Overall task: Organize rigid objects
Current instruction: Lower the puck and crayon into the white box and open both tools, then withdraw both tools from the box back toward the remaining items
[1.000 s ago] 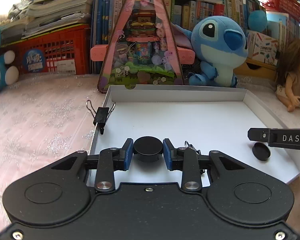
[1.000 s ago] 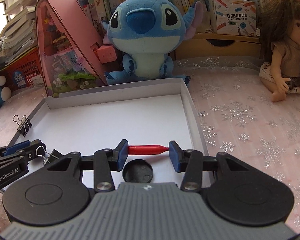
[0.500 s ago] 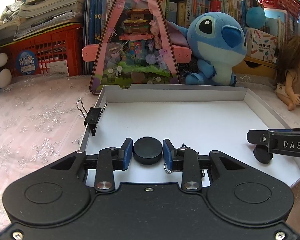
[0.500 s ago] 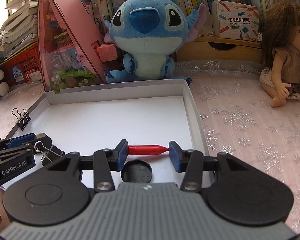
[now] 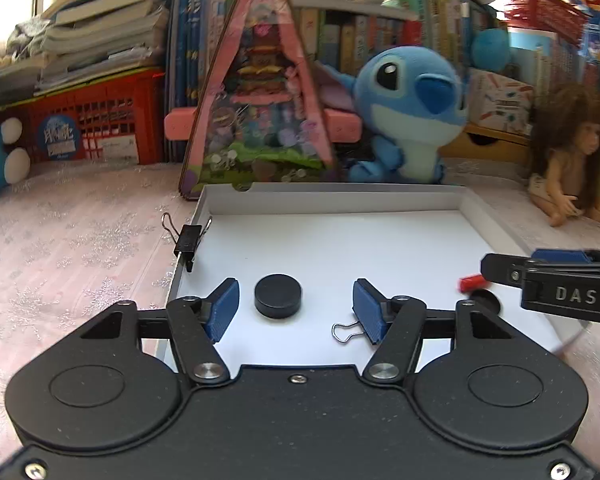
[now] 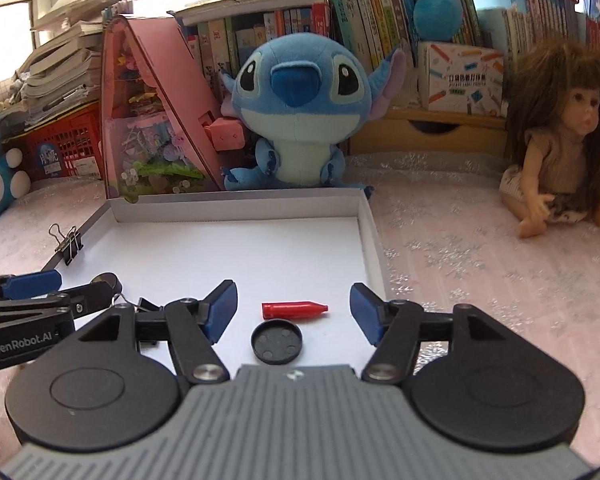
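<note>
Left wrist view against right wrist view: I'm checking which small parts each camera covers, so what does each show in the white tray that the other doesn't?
Only the left wrist view shows the solid black disc whole, lying free between the open left gripper pads.

Only the right wrist view shows the red cap whole, with the upturned black lid before it, free between the open right gripper pads.

Both show the white tray, the binder clip on its left wall, and the blue plush.

My left gripper (image 5: 294,306) and my right gripper (image 6: 292,310) have just been opening, both pointing downward, holding nothing.
</note>
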`<control>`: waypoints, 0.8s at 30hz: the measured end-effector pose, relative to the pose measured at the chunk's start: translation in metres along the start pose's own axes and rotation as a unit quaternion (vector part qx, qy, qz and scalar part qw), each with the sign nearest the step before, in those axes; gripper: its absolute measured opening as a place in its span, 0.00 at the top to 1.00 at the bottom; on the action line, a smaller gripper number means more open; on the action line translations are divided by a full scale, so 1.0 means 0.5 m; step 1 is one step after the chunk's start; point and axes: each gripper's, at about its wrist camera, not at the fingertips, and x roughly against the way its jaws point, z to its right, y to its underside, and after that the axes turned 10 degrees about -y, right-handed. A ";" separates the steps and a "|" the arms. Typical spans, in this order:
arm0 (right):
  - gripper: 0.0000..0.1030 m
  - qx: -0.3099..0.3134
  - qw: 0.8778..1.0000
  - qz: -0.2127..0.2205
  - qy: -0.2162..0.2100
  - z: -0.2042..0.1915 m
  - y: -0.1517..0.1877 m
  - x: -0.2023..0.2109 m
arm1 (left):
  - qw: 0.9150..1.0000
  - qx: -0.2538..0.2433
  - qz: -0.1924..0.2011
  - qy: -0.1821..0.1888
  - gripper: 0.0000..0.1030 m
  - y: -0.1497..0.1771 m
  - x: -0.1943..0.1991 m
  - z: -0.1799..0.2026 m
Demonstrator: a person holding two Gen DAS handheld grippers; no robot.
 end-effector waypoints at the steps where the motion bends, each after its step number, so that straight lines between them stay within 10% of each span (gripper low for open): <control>1: 0.25 0.003 1.000 0.003 0.002 -0.002 0.001 0.009 | 1.000 -0.002 0.003 0.003 0.38 0.002 0.010 0.001; 24: 0.09 0.072 0.996 0.048 -0.033 -0.038 0.118 0.213 | 0.996 -0.026 0.033 0.076 0.31 0.127 0.240 0.011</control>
